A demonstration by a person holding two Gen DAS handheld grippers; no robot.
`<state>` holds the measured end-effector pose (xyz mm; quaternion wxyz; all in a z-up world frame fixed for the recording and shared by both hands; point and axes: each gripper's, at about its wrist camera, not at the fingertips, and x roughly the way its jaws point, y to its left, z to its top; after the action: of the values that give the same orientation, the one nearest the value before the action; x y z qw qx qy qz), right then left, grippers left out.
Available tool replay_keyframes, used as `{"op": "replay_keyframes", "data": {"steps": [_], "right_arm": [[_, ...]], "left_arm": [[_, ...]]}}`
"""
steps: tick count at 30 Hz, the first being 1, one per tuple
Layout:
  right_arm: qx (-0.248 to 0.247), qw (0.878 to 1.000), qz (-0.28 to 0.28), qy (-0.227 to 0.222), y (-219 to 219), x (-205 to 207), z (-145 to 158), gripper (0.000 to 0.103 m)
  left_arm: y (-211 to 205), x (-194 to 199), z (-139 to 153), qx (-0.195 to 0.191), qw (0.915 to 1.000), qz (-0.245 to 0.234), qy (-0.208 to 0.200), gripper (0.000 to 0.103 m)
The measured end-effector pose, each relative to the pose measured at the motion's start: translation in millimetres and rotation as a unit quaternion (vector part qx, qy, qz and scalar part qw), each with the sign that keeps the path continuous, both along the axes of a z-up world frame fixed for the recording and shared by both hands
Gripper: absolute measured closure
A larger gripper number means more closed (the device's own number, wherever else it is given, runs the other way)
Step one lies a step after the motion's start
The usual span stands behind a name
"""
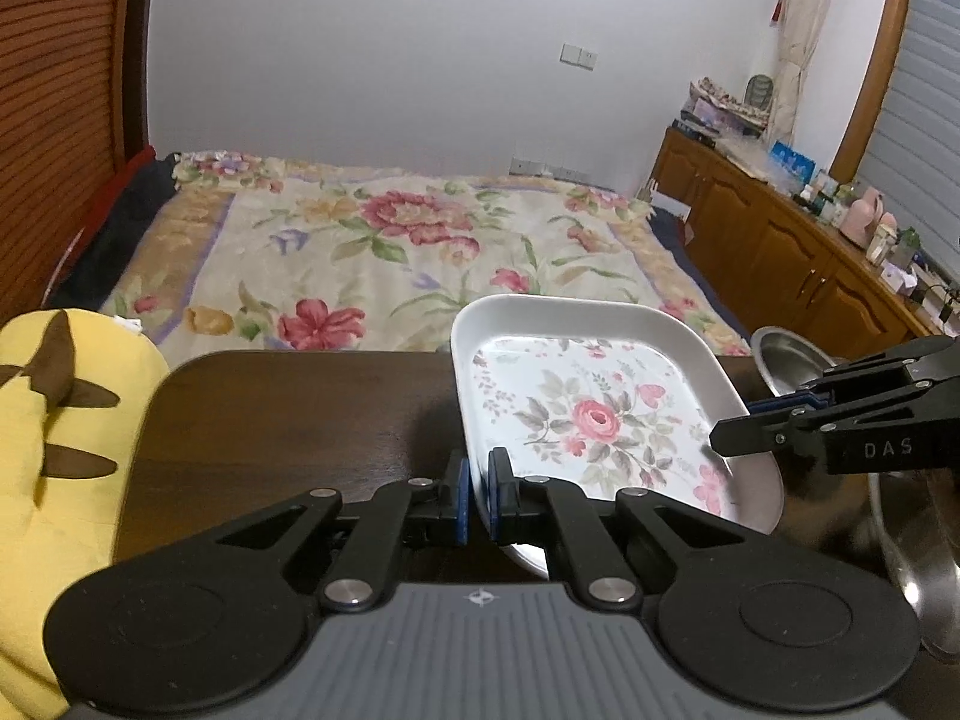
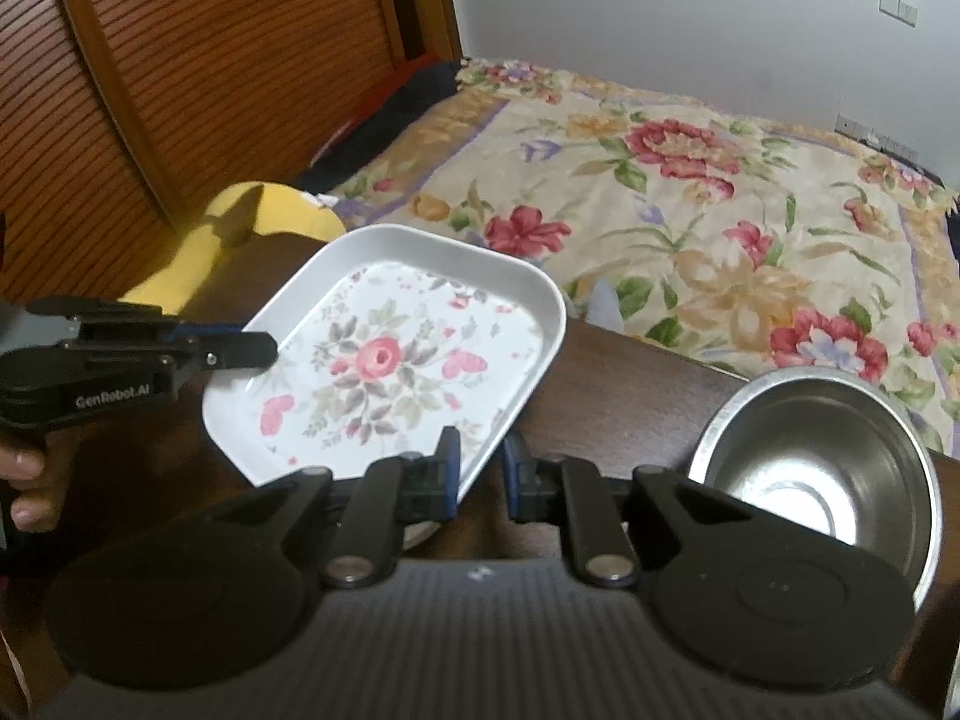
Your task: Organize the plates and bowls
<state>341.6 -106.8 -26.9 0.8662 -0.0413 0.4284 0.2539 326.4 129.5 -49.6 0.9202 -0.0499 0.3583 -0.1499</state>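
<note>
One rectangular plate (image 1: 594,414) and two steel bowls are on view, with two grippers working over a dark wooden table (image 1: 288,420). The plate is white with rounded corners, a raised rim, and a pink rose with grey-green leaves and small pink blossoms printed on its flat base; it is held tilted above the table's far edge, in front of a bed with a floral blanket (image 1: 384,252). The left gripper (image 1: 478,495) has its blue-padded fingers closed narrowly on the plate's near rim. The right gripper (image 2: 482,468) straddles the opposite rim, its left pad against the plate's edge and its right pad standing slightly off, so whether it truly grips cannot be told. One steel bowl (image 2: 822,474) sits upright on the table just right of the plate, shiny and round. A second steel bowl (image 1: 918,564) shows only as a blurred curved edge in the left wrist view, cut off by the frame. A yellow plush toy (image 1: 54,432) with brown markings lies beside the table's left end, partly out of frame.
</note>
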Motion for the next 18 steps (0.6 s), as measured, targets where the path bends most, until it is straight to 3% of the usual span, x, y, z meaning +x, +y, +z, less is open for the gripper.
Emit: {"op": "replay_keyframes", "data": {"steps": [18], "right_arm": [[0.005,0.999,-0.004,-0.037,3.5,-47.2,31.6,0.087]], "left_arm": [[9.6,-54.4,36.8,0.001,0.9989,-0.006,-0.047,0.096]]}}
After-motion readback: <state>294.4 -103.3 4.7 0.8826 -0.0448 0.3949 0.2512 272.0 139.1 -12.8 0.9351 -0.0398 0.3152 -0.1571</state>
